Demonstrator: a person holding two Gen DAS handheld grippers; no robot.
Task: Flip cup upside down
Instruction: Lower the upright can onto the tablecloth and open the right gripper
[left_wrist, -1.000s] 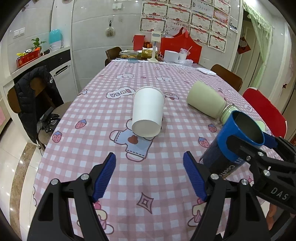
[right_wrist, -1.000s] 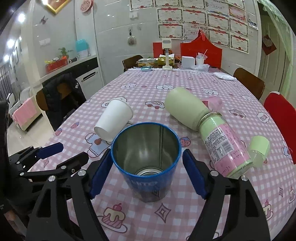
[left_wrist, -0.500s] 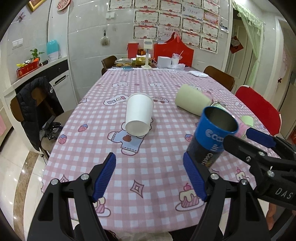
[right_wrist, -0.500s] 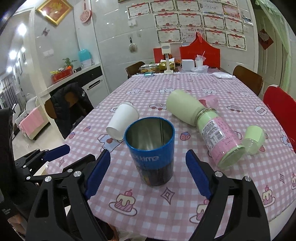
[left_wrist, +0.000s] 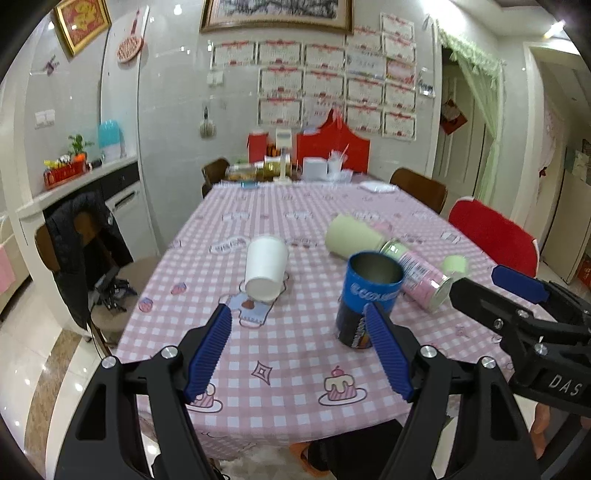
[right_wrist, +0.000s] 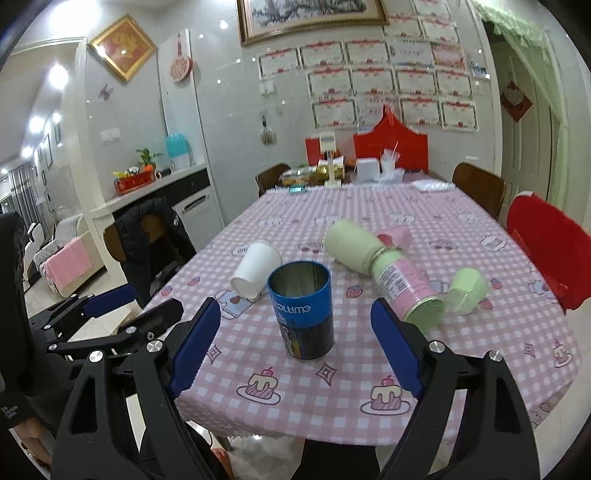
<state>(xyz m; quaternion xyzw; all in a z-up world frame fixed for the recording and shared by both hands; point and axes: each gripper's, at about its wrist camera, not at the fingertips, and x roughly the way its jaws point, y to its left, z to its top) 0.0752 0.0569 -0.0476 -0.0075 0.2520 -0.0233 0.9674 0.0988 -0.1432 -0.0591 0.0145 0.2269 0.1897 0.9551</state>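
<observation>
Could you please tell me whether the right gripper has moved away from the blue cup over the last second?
Yes. The right gripper has pulled back toward the table's near edge; the blue cup, previously between its fingers, now stands beyond them.

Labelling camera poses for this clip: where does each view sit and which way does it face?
Left wrist: on the left gripper, off the table's near edge, facing down the table; own open fingers show, right gripper at right.
Right wrist: on the right gripper, beside it, facing the same way; own open fingers show, left gripper at left.
Shared: upright blue cup, tipped white paper cup, lying green bottle.
</observation>
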